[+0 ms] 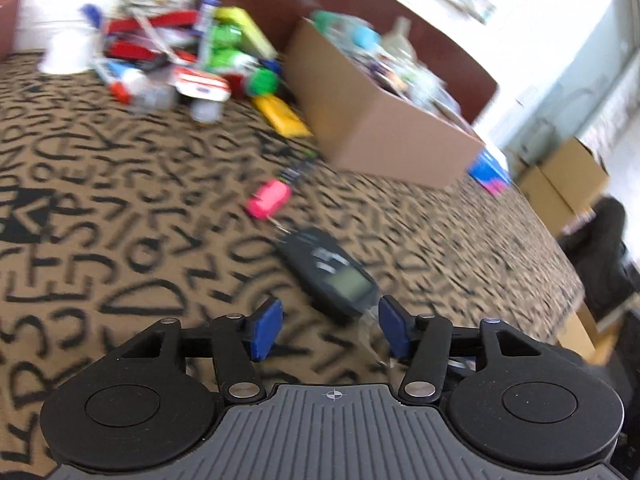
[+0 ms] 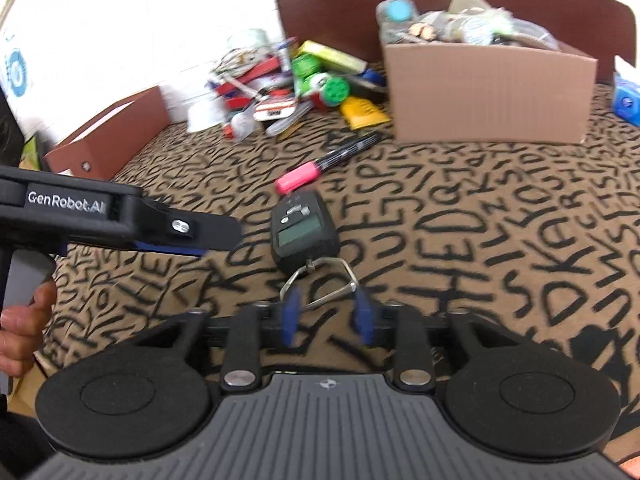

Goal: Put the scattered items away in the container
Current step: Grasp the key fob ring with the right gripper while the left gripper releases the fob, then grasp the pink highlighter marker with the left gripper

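Observation:
A black digital hand scale (image 1: 332, 272) (image 2: 302, 232) lies on the letter-patterned cloth with its metal hanging ring (image 2: 320, 284) toward me. My left gripper (image 1: 330, 328) stands open just short of the scale's near end, with nothing between its blue pads (image 1: 266, 330). My right gripper (image 2: 326, 312) is open too; the ring lies in the gap between its pads (image 2: 290, 314), which do not press on it. A pink-capped black marker (image 1: 268, 198) (image 2: 298, 176) lies beyond the scale. The cardboard box (image 1: 380, 128) (image 2: 488, 96) behind it is full of items.
A heap of loose items (image 1: 180, 60) (image 2: 280, 84) lies left of the box, with a yellow pack (image 2: 364, 114) at its edge. A blue packet (image 2: 626, 100) sits right of the box. A hand (image 2: 24, 320) holds the left gripper's handle. Brown boards stand behind.

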The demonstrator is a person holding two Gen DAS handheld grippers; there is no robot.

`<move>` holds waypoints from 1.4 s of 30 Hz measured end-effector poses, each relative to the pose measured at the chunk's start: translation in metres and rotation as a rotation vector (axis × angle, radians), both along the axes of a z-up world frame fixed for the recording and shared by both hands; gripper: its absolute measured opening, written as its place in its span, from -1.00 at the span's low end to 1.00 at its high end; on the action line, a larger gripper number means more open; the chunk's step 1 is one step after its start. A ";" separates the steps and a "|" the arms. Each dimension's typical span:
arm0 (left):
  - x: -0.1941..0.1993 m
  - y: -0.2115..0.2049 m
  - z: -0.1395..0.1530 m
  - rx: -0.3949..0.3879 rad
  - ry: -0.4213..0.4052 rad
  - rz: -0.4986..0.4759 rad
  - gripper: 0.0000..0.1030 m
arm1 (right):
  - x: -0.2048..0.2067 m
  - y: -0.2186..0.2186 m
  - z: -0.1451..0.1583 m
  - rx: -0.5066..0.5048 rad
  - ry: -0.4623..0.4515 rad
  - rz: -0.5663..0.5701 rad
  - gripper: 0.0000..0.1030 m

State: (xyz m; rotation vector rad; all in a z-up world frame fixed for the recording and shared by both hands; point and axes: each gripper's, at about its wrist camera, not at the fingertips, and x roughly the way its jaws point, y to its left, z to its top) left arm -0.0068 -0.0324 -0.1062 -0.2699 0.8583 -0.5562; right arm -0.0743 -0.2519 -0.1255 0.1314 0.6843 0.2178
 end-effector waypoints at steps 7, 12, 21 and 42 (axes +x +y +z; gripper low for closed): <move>0.023 0.010 -0.010 0.006 0.020 0.061 0.35 | 0.017 0.020 0.011 -0.120 -0.096 0.081 0.32; 0.032 0.002 -0.016 0.018 0.026 0.037 0.35 | 0.042 0.038 0.000 -0.168 -0.071 0.142 0.28; 0.077 -0.010 -0.017 0.038 0.010 0.048 0.31 | 0.069 0.037 0.002 -0.161 -0.069 0.126 0.27; 0.156 -0.062 -0.013 0.088 -0.028 -0.030 -0.78 | 0.081 0.033 -0.009 -0.096 -0.007 0.138 0.23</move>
